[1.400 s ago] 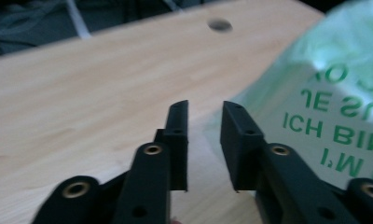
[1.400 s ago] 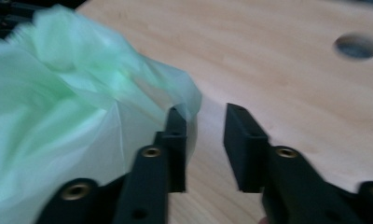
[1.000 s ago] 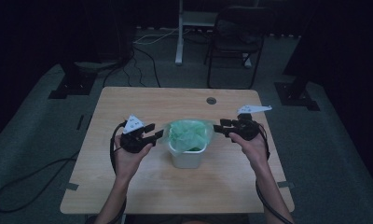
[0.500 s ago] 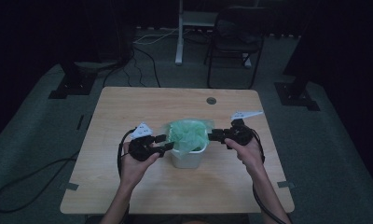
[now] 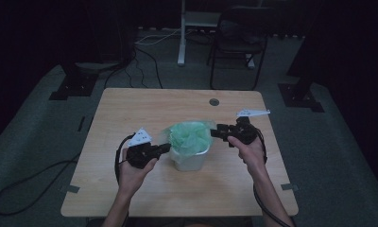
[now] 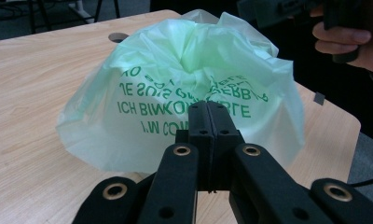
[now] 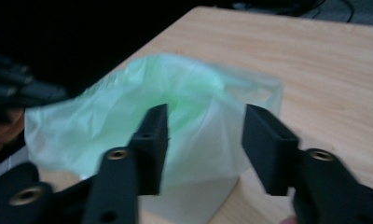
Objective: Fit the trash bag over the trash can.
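Light wooden rectangular table (image 5: 130,113) with a small round grommet hole (image 5: 214,101) near its far edge, dark room around it. Near the table's middle stands a small white plastic bin (image 5: 189,160), lined with a thin pale-green plastic bag (image 5: 191,137) whose upper edge billows loosely above and over the rim. In the left gripper view the bag (image 6: 184,88) carries dark-green printed lettering, seen mirrored through the film, and bulges up like a dome on the tabletop. Left black two-jaw gripper (image 5: 164,147), held in the person's left hand (image 5: 133,165), sits just beside the bin on its left, tips reaching to the bag's edge; in its own view the left gripper (image 6: 208,119) has its jaws pressed together, flat against each other, right at the bag's front fold, and whether any film is caught between them cannot be told. Right black two-jaw gripper (image 5: 215,133), held in the right hand (image 5: 248,149), comes in at the bag's right side near its top edge; in its own view the right gripper (image 7: 203,135) has its jaws spread apart, with the bag's green rim (image 7: 175,107) between and beyond them, blurred. A grey three-cornered plate tops each gripper. Behind the table, on grey floor, a dark folding chair (image 5: 236,47) and cables.
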Action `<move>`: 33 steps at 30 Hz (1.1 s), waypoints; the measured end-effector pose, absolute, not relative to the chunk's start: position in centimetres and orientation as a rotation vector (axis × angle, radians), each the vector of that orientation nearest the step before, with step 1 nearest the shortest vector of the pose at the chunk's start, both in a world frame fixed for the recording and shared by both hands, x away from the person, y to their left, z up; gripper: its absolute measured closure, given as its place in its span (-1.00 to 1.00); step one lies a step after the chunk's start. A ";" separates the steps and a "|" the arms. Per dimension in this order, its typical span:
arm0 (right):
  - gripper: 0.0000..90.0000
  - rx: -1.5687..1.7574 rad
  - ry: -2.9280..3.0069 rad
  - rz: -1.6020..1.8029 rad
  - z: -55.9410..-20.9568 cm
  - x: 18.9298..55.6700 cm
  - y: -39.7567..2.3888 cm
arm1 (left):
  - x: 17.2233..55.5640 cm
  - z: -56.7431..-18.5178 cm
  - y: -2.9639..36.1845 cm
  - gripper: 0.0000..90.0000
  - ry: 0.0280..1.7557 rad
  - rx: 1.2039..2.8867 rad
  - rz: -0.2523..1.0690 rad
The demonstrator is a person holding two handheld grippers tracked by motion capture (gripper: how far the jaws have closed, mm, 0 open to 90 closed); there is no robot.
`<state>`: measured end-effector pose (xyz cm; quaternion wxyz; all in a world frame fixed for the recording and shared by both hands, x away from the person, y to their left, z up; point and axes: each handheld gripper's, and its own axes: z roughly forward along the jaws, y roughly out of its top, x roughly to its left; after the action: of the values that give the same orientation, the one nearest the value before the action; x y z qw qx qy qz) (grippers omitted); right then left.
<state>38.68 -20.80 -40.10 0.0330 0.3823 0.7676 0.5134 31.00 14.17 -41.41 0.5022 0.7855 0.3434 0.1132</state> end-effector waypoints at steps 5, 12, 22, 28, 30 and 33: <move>0.01 1.184 2.390 1.565 -40.7 39.8 -19.9 | 30.4 -41.9 14.1 1.00 0.822 1.916 0.265; 0.97 1.146 2.450 1.567 -41.2 39.4 -19.8 | 30.1 -43.5 13.9 1.00 0.836 1.979 0.250; 1.00 1.193 2.409 1.479 -40.8 38.6 -22.2 | 30.9 -45.6 14.8 1.00 0.927 2.029 0.262; 1.00 1.258 2.408 1.452 -41.8 38.3 -23.5 | 31.5 -46.8 15.2 1.00 0.989 2.047 0.266; 1.00 1.270 2.419 1.433 -42.1 38.3 -23.7 | 31.6 -47.1 15.3 1.00 1.006 2.056 0.274; 0.91 1.282 2.432 1.389 -42.5 38.3 -23.7 | 31.4 -46.8 15.5 1.00 0.988 2.040 0.286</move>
<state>38.29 -23.75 -42.48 0.0308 0.4161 0.7891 0.4508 31.41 15.47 -46.77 0.4156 0.8122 0.3933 0.1138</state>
